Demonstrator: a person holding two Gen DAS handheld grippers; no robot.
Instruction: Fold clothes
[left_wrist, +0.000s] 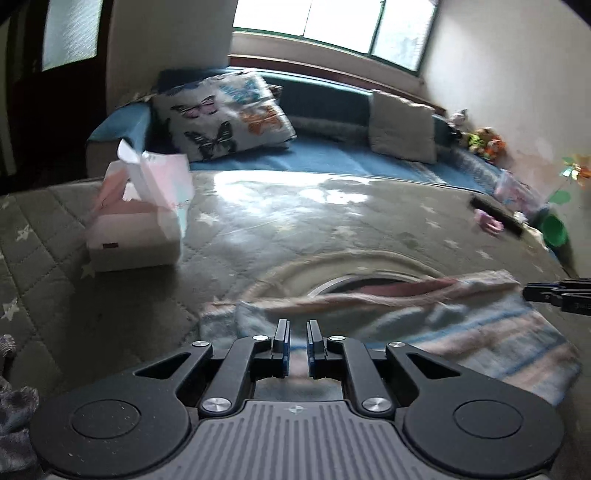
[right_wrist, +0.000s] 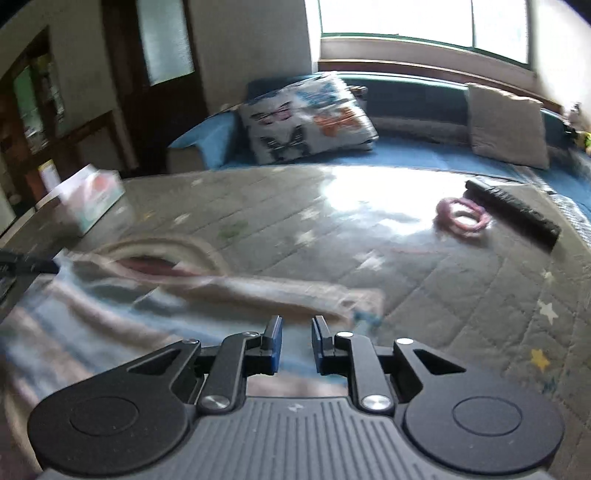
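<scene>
A pale garment with blue and pink stripes (left_wrist: 461, 325) lies spread on the grey quilted bed cover (left_wrist: 258, 229). It also shows in the right wrist view (right_wrist: 155, 302). My left gripper (left_wrist: 297, 338) hovers over its near left part, jaws a small gap apart, nothing between them. My right gripper (right_wrist: 296, 334) hovers over its near right edge, jaws slightly apart and empty. The right gripper's tips show at the right edge of the left wrist view (left_wrist: 554, 293). The left gripper's tip shows at the left edge of the right wrist view (right_wrist: 26, 266).
A tissue box (left_wrist: 140, 218) stands at the left of the bed. A pink ring-shaped item (right_wrist: 463, 216) and a black bar (right_wrist: 513, 214) lie at the right. A butterfly pillow (left_wrist: 221, 114) and a beige cushion (left_wrist: 402, 127) sit on the blue seat behind.
</scene>
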